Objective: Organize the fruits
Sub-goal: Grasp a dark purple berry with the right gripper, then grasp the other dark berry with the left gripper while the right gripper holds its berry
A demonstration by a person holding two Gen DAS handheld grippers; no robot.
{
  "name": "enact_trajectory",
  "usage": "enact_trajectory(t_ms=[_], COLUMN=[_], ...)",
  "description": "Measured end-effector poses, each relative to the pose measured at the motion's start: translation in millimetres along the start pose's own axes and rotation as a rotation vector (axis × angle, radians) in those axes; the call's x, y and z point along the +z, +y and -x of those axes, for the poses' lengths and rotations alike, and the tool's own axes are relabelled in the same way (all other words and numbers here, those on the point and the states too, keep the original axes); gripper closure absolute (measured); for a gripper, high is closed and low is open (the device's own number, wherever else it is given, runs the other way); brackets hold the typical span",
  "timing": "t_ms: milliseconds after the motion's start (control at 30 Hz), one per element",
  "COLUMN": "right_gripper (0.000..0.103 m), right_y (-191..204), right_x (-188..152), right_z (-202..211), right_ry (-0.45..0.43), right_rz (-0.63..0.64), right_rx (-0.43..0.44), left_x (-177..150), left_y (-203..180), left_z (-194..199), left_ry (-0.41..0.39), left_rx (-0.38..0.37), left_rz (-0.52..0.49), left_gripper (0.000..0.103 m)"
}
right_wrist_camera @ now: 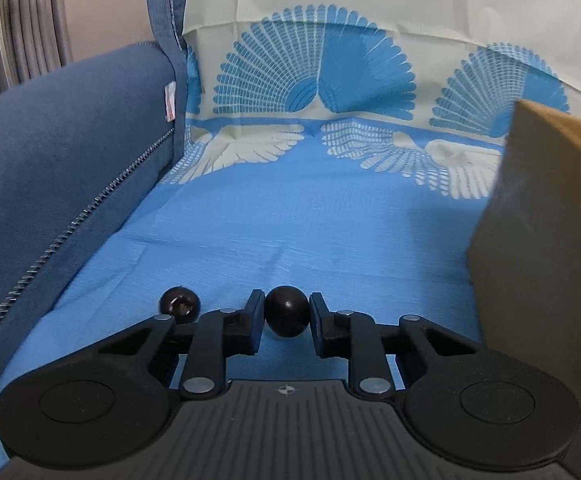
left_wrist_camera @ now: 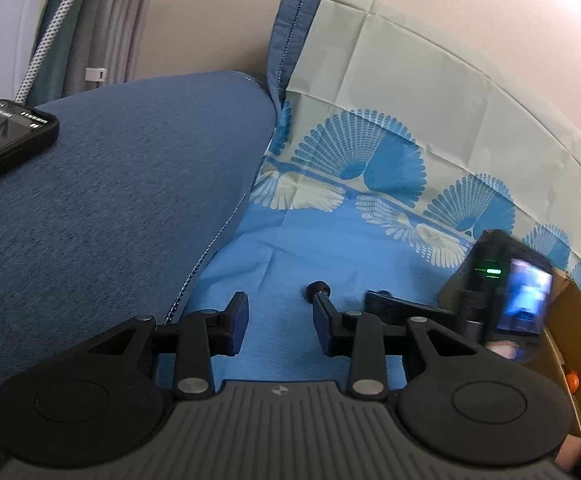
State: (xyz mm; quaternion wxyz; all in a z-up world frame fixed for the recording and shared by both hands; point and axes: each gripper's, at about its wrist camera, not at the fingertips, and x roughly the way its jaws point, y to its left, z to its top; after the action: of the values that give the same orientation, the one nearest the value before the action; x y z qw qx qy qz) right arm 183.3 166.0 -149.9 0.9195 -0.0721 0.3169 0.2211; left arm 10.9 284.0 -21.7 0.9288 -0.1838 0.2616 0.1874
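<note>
In the right wrist view my right gripper [right_wrist_camera: 286,316] is closed on a dark round fruit [right_wrist_camera: 286,314], low over the blue cloth [right_wrist_camera: 310,224]. A second dark fruit [right_wrist_camera: 179,304] lies on the cloth just left of its left finger. In the left wrist view my left gripper [left_wrist_camera: 280,322] is open and empty above the cloth. A dark fruit [left_wrist_camera: 317,289] shows just past its right fingertip. The other gripper's body, with a lit screen [left_wrist_camera: 524,298], is blurred at the right.
A cardboard box [right_wrist_camera: 542,248] stands at the right, also in the left wrist view [left_wrist_camera: 570,320] with an orange fruit [left_wrist_camera: 571,380] inside. A dark blue cushion [left_wrist_camera: 110,200] lies at the left with a phone [left_wrist_camera: 6,136] on it. The patterned cloth rises up the back.
</note>
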Motion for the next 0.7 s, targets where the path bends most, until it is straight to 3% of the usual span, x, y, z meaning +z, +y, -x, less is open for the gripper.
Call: enact_trajectory(t_ms=[167, 400, 567, 700], right_gripper=[0.078, 0.078, 0.078, 0.078], right_y=[-6, -6, -9, -10], right_x=[-4, -11, -13, -15], right_z=[46, 123, 137, 127], right_ry=[0.009, -0.072, -0.086, -0.038], right_rz=[0.001, 0.046, 0.039, 0.034], right_rx=[0.040, 0.069, 0.064, 0.060], left_x=[0, 1, 0, 1], left_y=[-1, -1, -4, -6], left_z=[3, 9, 1, -9], left_ry=[0.011, 0.005, 0.007, -0.001], left_rx=[-0.012, -0.039, -0.049, -0.052], left_rz=[-0.004, -0.001, -0.014, -0.006], left_gripper=[0.058, 0.058, 0.058, 0.059])
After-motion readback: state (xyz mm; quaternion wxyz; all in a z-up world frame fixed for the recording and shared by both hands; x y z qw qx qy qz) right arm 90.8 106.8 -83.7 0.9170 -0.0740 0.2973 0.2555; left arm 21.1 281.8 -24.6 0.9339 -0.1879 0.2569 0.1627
